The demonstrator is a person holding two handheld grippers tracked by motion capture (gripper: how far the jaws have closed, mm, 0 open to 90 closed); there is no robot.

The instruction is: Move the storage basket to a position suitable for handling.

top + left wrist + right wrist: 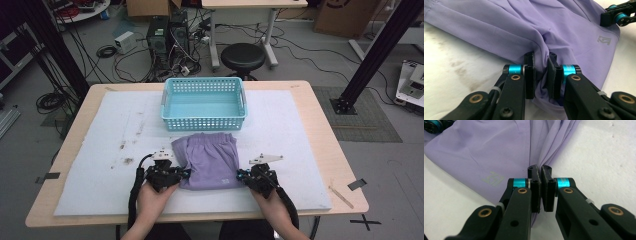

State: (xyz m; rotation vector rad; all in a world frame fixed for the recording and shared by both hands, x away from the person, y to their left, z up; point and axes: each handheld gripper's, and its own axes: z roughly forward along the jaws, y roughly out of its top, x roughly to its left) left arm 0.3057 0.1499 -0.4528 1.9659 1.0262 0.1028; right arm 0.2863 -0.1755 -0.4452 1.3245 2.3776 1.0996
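Purple shorts (pixel 210 159) lie folded on the white mat, just in front of the basket. My left gripper (pixel 184 174) is at their near left corner, and the left gripper view shows it (pixel 541 65) shut on a bunched fold of the purple shorts (pixel 564 27). At the near right corner, my right gripper (pixel 242 175) also pinches the cloth; in the right gripper view it (pixel 540 173) is shut on the hem of the purple shorts (pixel 489 152), near a grey logo (pixel 492 179). The other gripper's tip (pixel 617 16) shows at the shorts' far edge.
A turquoise plastic basket (pixel 204 119) stands empty at the back middle of the mat (pixel 100 150). The wooden table's edge (pixel 330 140) runs around the mat. Behind the table are a black stool (pixel 243 56), computers and cables on the floor.
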